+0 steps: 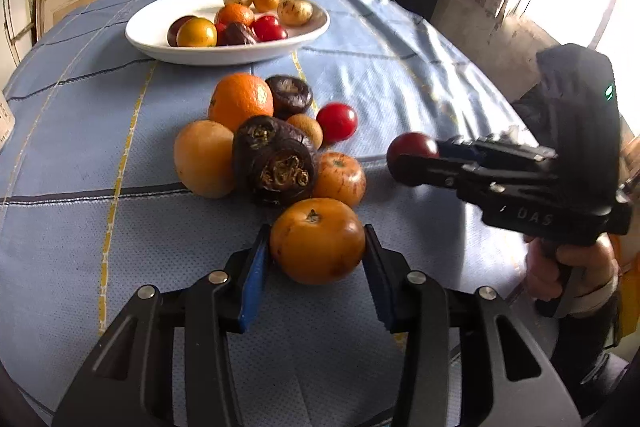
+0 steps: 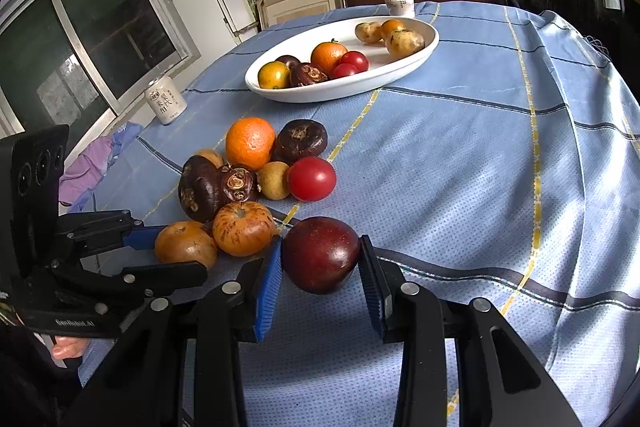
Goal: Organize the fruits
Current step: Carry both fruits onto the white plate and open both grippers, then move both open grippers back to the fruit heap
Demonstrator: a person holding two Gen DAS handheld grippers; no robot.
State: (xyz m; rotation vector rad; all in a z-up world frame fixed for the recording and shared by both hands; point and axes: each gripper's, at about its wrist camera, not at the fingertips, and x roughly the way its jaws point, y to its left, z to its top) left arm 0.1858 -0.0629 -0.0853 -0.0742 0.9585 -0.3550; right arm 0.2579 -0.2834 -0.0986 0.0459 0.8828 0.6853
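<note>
Blue checked tablecloth [image 2: 460,155] (shelves behind); left gripper [image 1: 317,255] pinches persimmon [image 1: 318,241], right gripper [image 2: 320,267] plum [image 2: 320,253].

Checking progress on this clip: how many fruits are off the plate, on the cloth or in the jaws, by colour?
orange fruits: 4
dark brown fruits: 3
red fruit: 1
dark red fruit: 1
tan fruit: 1
Total: 10

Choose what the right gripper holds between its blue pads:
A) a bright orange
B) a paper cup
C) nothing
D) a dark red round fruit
D: in the right wrist view the right gripper has its pads pressed on both sides of the dark red fruit.
</note>
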